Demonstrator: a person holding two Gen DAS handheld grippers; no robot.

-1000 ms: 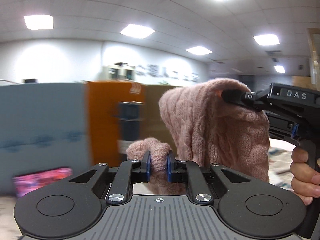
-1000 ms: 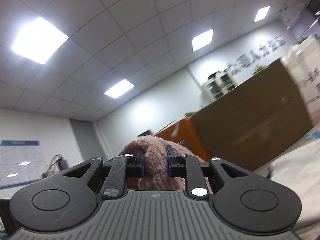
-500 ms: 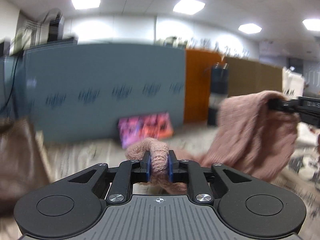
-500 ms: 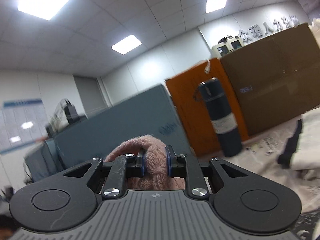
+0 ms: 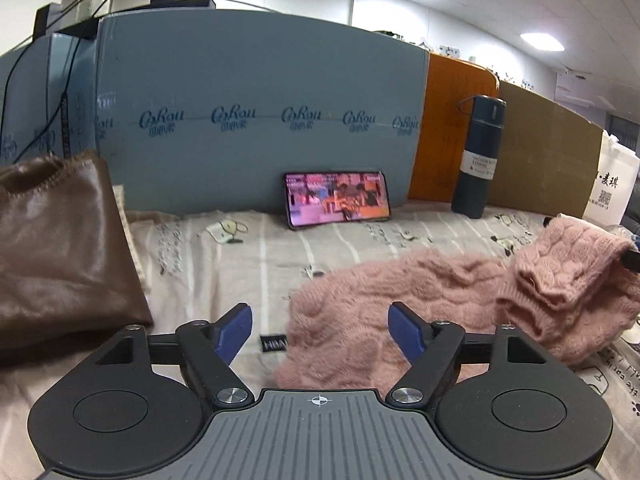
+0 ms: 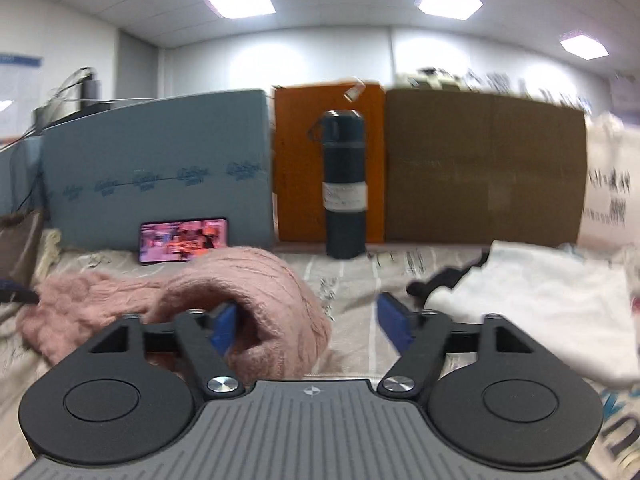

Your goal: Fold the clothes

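Note:
A pink knitted sweater (image 5: 440,300) lies in a loose heap on the patterned bedsheet (image 5: 240,264). My left gripper (image 5: 320,330) is open and empty just above the sheet, with the sweater's near edge between and beyond its fingers. In the right wrist view my right gripper (image 6: 308,326) is open; a fold of the sweater (image 6: 248,292) bulges over its left finger (image 6: 224,328) and is not clamped.
A brown leather garment (image 5: 60,248) lies at the left. A phone (image 5: 338,200) leans on a blue board (image 5: 256,120). A dark flask (image 5: 478,156) stands before orange and brown boards. A white garment (image 6: 540,304) lies at the right.
Both grippers came down from holding the sweater in the air and opened. The sweater now lies on the sheet, released by both.

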